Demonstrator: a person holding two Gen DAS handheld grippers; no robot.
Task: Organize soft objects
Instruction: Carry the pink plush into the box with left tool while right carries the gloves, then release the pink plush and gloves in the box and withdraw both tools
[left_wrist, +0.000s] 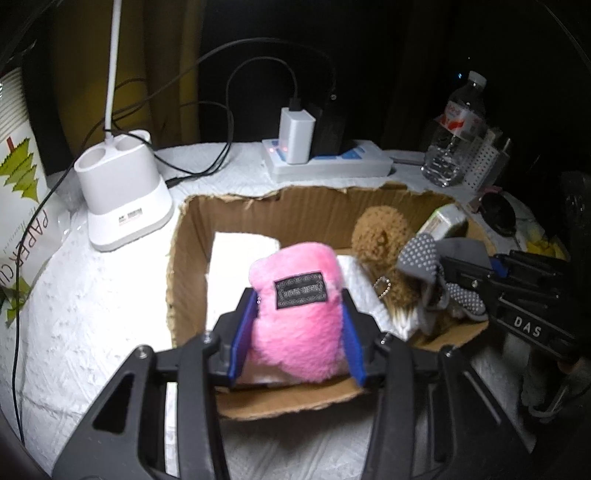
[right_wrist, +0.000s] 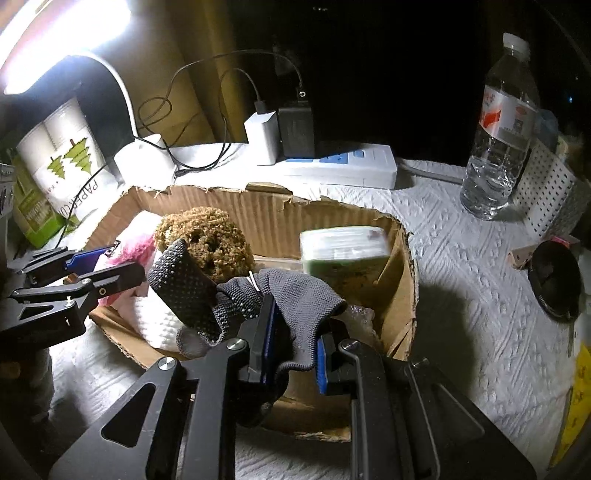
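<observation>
My left gripper (left_wrist: 297, 328) is shut on a pink plush toy (left_wrist: 295, 310) with a black label, held over the near part of the cardboard box (left_wrist: 266, 206). My right gripper (right_wrist: 293, 332) is shut on a grey dotted sock (right_wrist: 295, 299) over the box's (right_wrist: 402, 295) near right side; the sock also shows in the left wrist view (left_wrist: 428, 254). A brown curly plush (left_wrist: 380, 240) lies inside the box, also seen in the right wrist view (right_wrist: 207, 236). The pink plush (right_wrist: 125, 247) and left gripper (right_wrist: 107, 266) show at the left of the right wrist view.
A green packet (right_wrist: 343, 247) lies in the box's far right corner. Behind the box stand a white lamp base (left_wrist: 122, 192), a power strip with chargers (left_wrist: 328, 162), a water bottle (right_wrist: 498, 140) and a white perforated basket (right_wrist: 546, 192). A paper roll pack (right_wrist: 62, 162) stands left.
</observation>
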